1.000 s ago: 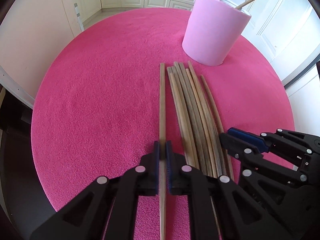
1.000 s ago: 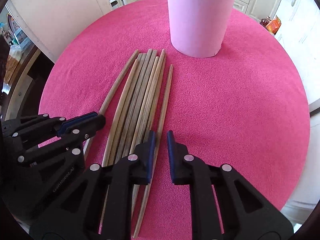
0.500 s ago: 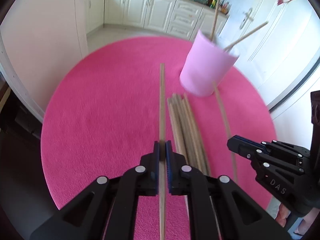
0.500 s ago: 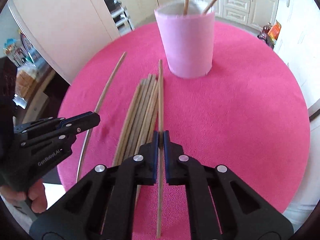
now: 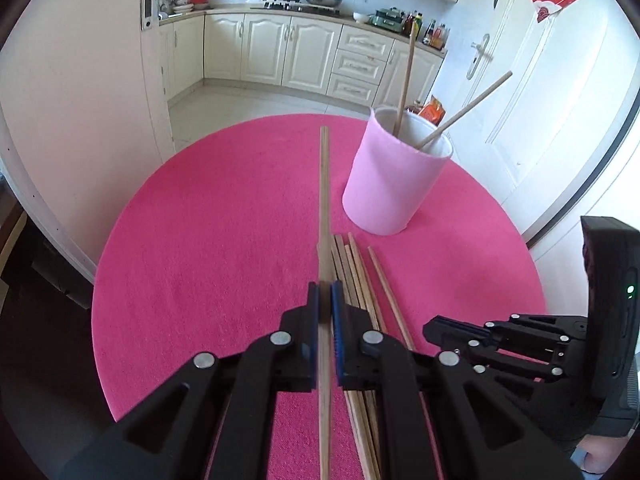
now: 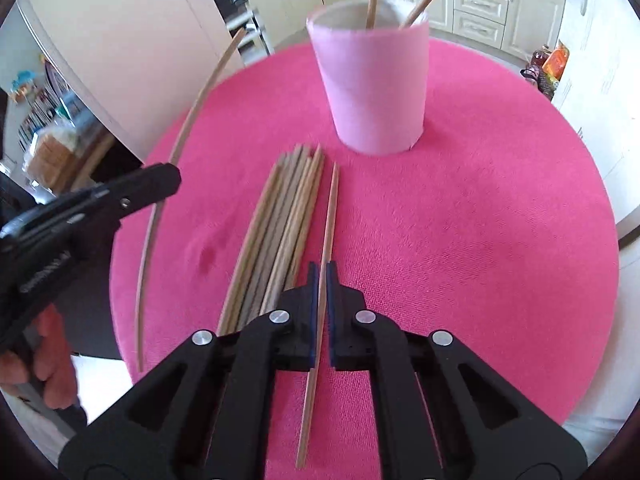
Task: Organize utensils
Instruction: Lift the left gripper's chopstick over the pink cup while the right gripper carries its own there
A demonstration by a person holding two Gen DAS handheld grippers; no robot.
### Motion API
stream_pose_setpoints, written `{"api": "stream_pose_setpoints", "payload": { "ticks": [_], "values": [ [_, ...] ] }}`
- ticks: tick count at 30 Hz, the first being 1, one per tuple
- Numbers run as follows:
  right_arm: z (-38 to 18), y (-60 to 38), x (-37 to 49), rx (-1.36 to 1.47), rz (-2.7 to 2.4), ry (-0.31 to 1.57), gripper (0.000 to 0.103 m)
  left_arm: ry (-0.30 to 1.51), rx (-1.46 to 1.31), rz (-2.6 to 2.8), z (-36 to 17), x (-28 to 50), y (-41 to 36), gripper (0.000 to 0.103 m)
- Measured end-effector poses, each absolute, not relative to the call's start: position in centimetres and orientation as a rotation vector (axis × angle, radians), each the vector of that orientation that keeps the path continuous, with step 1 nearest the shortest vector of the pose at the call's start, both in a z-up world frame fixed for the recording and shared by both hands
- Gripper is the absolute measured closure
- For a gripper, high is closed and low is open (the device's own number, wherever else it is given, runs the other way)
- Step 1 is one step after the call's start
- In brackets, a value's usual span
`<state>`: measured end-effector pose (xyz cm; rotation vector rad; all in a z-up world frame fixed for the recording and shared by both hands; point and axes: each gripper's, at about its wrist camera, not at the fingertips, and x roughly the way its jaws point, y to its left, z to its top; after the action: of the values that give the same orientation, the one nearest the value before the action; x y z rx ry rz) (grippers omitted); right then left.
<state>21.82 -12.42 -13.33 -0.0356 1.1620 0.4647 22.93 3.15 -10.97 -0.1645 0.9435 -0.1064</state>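
Note:
In the left wrist view my left gripper (image 5: 325, 294) is shut on a wooden chopstick (image 5: 324, 200), held in the air and pointing at the kitchen beyond the table. A pink cup (image 5: 394, 184) with two chopsticks standing in it is to its right. In the right wrist view my right gripper (image 6: 319, 274) is shut on another chopstick (image 6: 330, 216), just right of the bundle of chopsticks (image 6: 280, 224) lying on the pink tablecloth (image 6: 480, 220). The pink cup (image 6: 372, 88) stands beyond the bundle. The left gripper (image 6: 170, 178) shows at the left with its chopstick (image 6: 182, 148).
The table is round, and its edge (image 5: 120, 232) falls off on all sides. The right gripper (image 5: 434, 327) sits low at the right in the left wrist view. A person's hand (image 6: 48, 360) holds the left gripper. Kitchen cabinets (image 5: 304, 52) stand beyond the table.
The left gripper has lifted its chopstick off the table and tilted up. The right gripper has shut on the rightmost chopstick, which now lies apart from the bundle.

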Motion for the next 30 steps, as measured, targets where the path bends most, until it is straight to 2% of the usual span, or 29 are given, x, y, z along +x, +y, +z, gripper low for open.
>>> {"api": "stream_pose_setpoints", "payload": {
  "ticks": [8, 10, 17, 24, 30],
  "values": [
    [-14.6, -11.3, 22.6, -0.069, 0.431, 1.199, 0.098, 0.999, -0.145, -0.102, -12.9, 23.7, 3.1, 0.096],
    [-15.0, -11.0, 23.0, -0.096, 0.421, 1.213, 0.095, 1.007, -0.150, -0.105, -13.1, 24.1, 2.7, 0.096],
    [-15.1, -10.7, 22.6, -0.150, 0.415, 1.176, 0.096, 1.007, -0.156, -0.117, -13.4, 24.3, 2.9, 0.096],
    [-12.2, -14.3, 21.3, 0.000, 0.497, 1.011, 0.098, 0.916, -0.171, -0.173, -12.3, 23.4, 3.1, 0.096],
    [-6.9, -18.0, 19.8, 0.132, 0.543, 0.778, 0.098, 0.711, -0.205, -0.241, -9.5, 22.8, 2.7, 0.096]
  ]
}}
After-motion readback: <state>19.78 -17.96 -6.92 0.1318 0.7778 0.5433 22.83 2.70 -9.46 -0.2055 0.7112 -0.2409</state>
